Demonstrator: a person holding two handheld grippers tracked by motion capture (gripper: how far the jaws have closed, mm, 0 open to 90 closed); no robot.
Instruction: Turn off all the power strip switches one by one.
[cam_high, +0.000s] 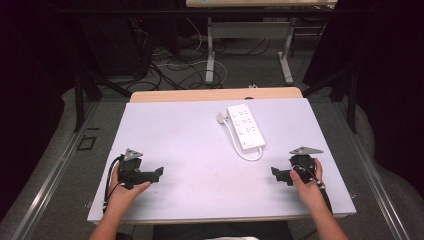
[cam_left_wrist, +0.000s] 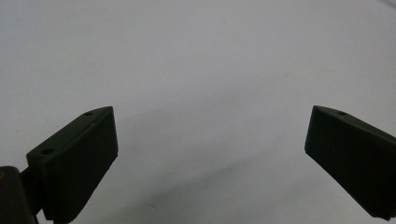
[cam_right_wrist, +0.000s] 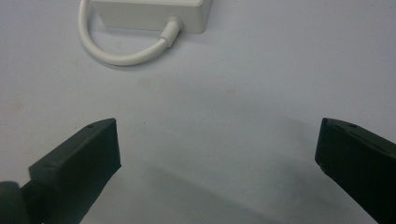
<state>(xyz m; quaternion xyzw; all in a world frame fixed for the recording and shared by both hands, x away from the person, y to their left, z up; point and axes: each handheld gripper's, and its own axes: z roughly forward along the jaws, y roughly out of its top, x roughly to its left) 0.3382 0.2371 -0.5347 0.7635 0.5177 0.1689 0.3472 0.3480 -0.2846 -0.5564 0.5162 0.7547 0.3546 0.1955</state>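
With both the left gripper (cam_high: 159, 172) and right gripper (cam_high: 275, 172) held wide apart and empty, the power strip (cam_high: 246, 126), lying mid-table toward the far edge, is judged rigid, light, smooth, best taken across its narrow sides.

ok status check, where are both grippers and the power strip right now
Left gripper open, empty, low over table. Right gripper open, empty. Power strip lies untouched, cable looped toward right gripper. Nothing between.
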